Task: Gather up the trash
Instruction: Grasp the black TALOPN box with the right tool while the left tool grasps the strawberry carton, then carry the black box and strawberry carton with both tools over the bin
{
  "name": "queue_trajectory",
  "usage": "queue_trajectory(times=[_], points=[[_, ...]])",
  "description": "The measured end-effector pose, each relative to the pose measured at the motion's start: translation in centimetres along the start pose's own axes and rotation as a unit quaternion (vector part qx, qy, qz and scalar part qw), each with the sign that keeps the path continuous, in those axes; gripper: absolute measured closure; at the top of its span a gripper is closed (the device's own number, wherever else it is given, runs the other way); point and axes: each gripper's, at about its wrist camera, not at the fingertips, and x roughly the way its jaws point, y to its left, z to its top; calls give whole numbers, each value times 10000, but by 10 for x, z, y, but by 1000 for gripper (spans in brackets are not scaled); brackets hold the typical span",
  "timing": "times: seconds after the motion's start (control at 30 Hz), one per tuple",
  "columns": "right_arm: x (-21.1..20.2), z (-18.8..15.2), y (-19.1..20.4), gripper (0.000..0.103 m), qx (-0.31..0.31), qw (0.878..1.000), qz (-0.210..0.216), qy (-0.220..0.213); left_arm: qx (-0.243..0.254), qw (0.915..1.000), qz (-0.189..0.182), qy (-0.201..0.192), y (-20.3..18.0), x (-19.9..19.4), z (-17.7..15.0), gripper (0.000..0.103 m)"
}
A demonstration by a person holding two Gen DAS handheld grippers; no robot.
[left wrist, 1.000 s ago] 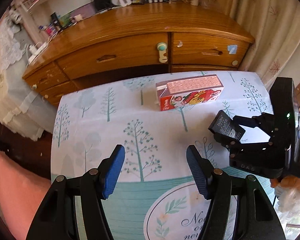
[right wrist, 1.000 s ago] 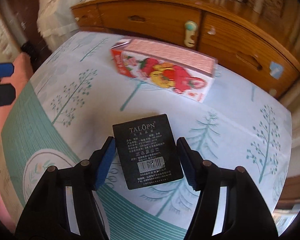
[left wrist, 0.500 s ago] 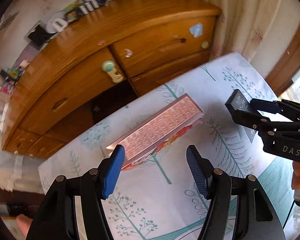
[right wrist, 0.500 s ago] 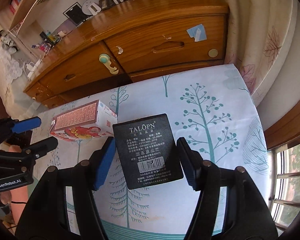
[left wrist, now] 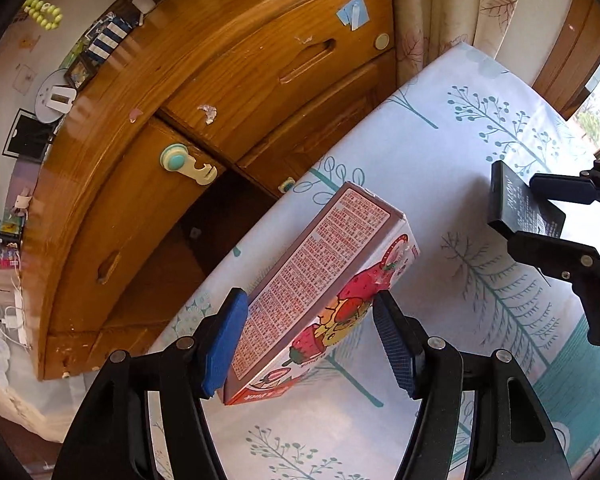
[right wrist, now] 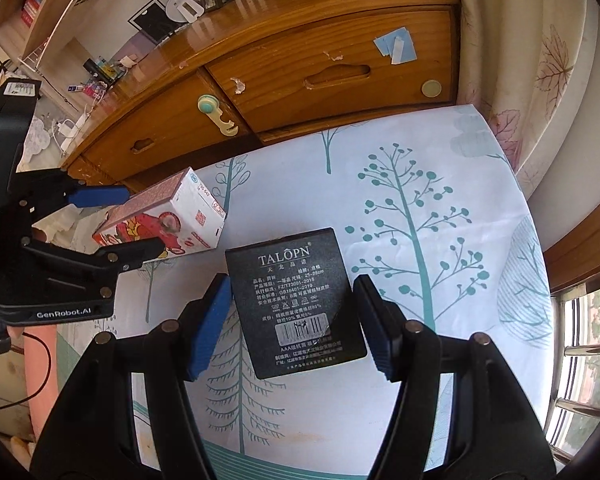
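Table, tree-print cloth, stands just in front of a wooden dresser.

Strawberry carton: lies on the cloth near the dresser-side edge, long and narrow, printed side panel up. I judge it empty or nearly so: light, thin card, will dent if squeezed hard. Best hold is across the two long faces near mid-length, where the walls brace each other; the torn end looks weak.

Black box, lettered TALOPN: flat, stiff-looking card, matte, probably light. It sits between the fingers of my right tool, seemingly raised off the cloth. The far finger looks to touch its edge; on the near side I see a thin gap, so I cannot tell whether it is truly clamped.

Left tool: straddles the near end of the carton, jaws opening. The left pad is at or against the carton's side; the right pad stands clear, so no grip yet.

Next, as I judge it: settle lower, then close gently on the carton.
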Motion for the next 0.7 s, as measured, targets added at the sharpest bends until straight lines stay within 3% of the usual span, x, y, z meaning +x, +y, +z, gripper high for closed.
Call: queue_trajectory(times=[0.1,0.23,0.37,0.47,0.5,0.7], points=[[-2,-3,-2,43,10,10000,21,0,-41,9999,-69,112,4,10,6,27],[0,-4,-3,43,44,10000,44,-24,-86,9983,-334,478,5,32,11,27],[-4,-7,-6,43,55,10000,53,-52,-194,9986,-363,345,3,35,10,27],[-6,-11,-7,43,12,10000,79,-41,-497,9971,-500,295,7,33,4,37],[-6,-13,-7,43,7,10000,85,-26,-601,9964,-537,270,9,32,2,48],[-12,-26,-6,43,61,9998,202,53,-1154,9920,-391,343,3,21,-28,48]])
